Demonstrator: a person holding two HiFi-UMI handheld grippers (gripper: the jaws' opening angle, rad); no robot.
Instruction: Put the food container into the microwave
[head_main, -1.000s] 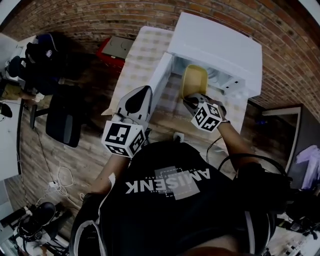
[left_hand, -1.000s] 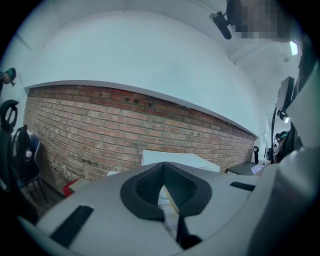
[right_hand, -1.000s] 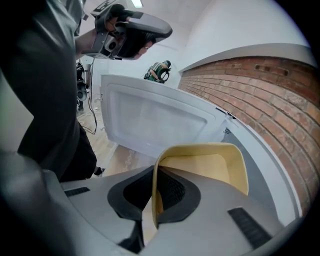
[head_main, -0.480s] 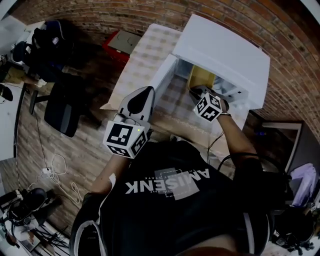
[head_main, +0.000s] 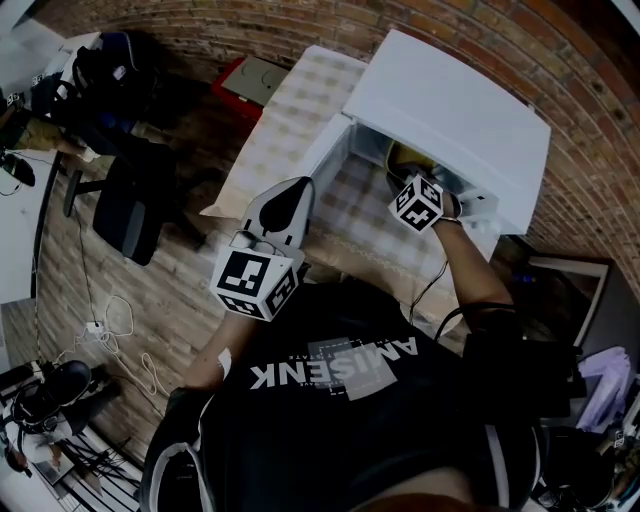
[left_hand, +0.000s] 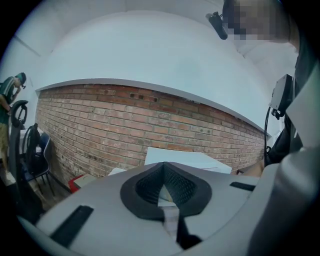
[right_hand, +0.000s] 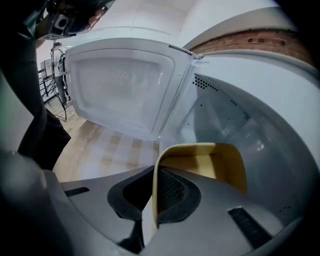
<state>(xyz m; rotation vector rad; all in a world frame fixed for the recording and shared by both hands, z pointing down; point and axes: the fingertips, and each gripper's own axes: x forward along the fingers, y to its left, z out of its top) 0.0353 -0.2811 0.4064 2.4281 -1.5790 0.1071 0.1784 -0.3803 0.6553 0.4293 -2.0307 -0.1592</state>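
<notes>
- Inside the open microwave (head_main: 452, 108), the yellow food container (right_hand: 206, 166) hangs from the right gripper (right_hand: 154, 196); the head view shows only a sliver of yellow (head_main: 403, 154) under the oven's top edge.
- One side wall of the container stands between the right jaws, which are clamped on it: one pad is inside the tub, the other against its outer face.
- From that held wall, the rest of the tub reaches forward and to the right of the jaws, deeper into the white cavity.
- Its open mouth faces upward and slightly back toward the gripper's camera, so the bare inner floor shows.
- Its long axis seems to run on from the jaws toward the back of the cavity.
- Whether its base touches the cavity floor cannot be told.
- Left of the container, the microwave door (right_hand: 120, 86) stands swung wide, above the checked cloth of the counter (right_hand: 102, 150).
- Well back from the oven, the left gripper (head_main: 288, 197) is held near the counter's front edge, pointing toward the door; its jaws are together with nothing between them, and beyond them runs a brick wall (left_hand: 150, 131).
</notes>
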